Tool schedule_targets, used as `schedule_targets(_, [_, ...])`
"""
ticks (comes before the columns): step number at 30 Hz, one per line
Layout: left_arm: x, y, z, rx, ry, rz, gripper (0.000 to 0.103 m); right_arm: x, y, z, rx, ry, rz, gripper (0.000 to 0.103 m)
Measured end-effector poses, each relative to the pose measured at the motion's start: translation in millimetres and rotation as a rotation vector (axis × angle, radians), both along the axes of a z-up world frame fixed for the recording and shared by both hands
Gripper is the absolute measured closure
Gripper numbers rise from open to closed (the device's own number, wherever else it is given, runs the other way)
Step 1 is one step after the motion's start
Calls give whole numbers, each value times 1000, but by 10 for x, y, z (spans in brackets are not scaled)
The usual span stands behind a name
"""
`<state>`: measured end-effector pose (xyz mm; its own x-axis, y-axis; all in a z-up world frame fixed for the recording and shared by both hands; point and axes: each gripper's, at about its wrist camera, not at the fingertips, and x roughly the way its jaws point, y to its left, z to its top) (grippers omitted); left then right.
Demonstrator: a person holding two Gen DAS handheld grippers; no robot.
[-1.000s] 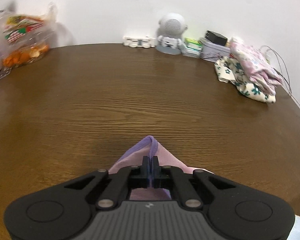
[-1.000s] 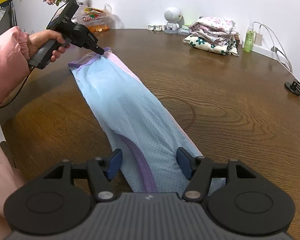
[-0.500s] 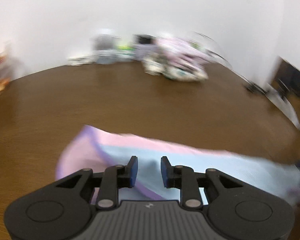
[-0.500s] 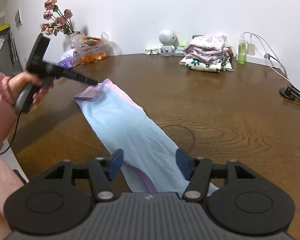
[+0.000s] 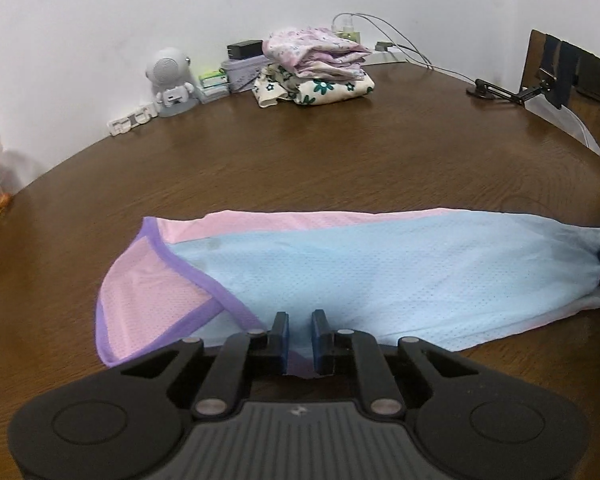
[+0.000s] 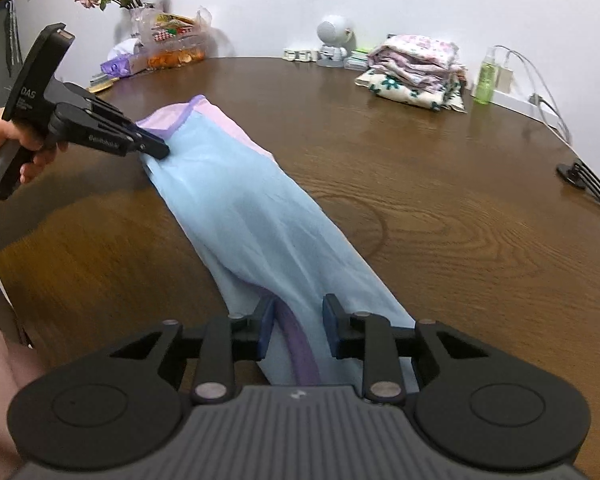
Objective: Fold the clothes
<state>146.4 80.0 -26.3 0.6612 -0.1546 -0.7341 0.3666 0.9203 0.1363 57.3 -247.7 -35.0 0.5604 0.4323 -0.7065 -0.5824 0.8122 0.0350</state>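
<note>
Nearest to us, the right hand-held gripper [image 6: 296,326] straddles the near end of the garment [image 6: 260,224]. Its jaws have just been closing, with the cloth and its purple trim [image 6: 300,344] between the pads. There is a visible gap on both sides, so it is not clamped yet. We read this as lining up a pinch on that end, so it can be lifted for the fold.

The left hand-held gripper [image 5: 300,334] sits at the long near edge of the garment, close to the pink-and-purple end. Its jaws have just been closing too. They stand narrowly apart with cloth under the gap; we can't confirm a pinch from either view. In the right wrist view its tips [image 6: 156,148] touch the cloth edge, held in the person's hand [image 6: 8,148].

The garment lies flat and stretched out long on the worktop [image 6: 440,184], blue side up, already narrowed into a strip. We think a gripper sits at each end so the strip can be folded end over end.

Far side: a stack of folded clothes [image 6: 416,72] sits by the wall, probably the done pile, kept well apart from the working area.
</note>
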Motion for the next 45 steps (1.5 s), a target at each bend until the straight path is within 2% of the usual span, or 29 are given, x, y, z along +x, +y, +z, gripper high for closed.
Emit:
schedule_targets(5, [-34,-20,-1,11,-15,11,92,-90,-203,70,46,36,-66,74])
schedule_targets(9, [-21,-4,11,4,-7,14,92,-149,-240,32,8,5,-72,74])
schedule_targets(11, [-14,5,20,2,-2,13,83,-154,-228,40,10,5,-69,70])
schedule_targets(13, [-48,54,90,-6,-13,36,46,-155,-238,63,31,17,-63,62])
schedule_targets(14, [-87,82,144,-8,-34,45,39,-169,-275,97,57,18,-70,57])
schedule_targets(15, [-127,110,199,-11,-55,53,29,-183,-314,134,84,19,-77,49])
schedule_targets(16, [-168,138,254,-13,-75,61,18,-201,-378,201,122,8,-92,45])
schedule_targets(18, [-256,200,362,-29,-113,89,8,-237,-507,337,198,-13,-124,23])
schedule_targets(20, [-342,252,459,-47,-143,115,8,-291,-640,455,248,-37,-174,11])
schedule_targets(21, [-384,271,502,-58,-154,126,7,-316,-700,500,264,-47,-201,1])
schedule_targets(25, [-483,245,587,-82,-171,133,6,-324,-860,477,268,-9,-311,0])
schedule_targets(30, [-491,18,533,-80,-151,53,6,-297,-1023,244,281,120,-423,0])
schedule_targets(34, [-408,-329,490,-51,-132,-98,8,-359,-1133,187,310,158,-485,2])
schedule_targets(36, [-357,-559,467,-11,-126,-182,11,-370,-1154,182,317,166,-490,12])
schedule_targets(38, [-333,-794,425,26,-129,-258,19,-354,-1152,161,338,201,-486,21])
schedule_targets(40, [-314,-1017,385,38,-124,-342,41,-336,-1139,98,352,247,-499,28])
schedule_targets(41, [-314,-1124,360,32,-117,-389,48,-329,-1134,78,352,250,-509,31])
schedule_targets(43, [-302,-1350,319,20,-95,-482,79,-315,-1124,37,353,257,-529,35])
schedule_targets(45, [-304,-1588,275,15,-78,-573,90,-301,-1115,-3,354,265,-549,36])
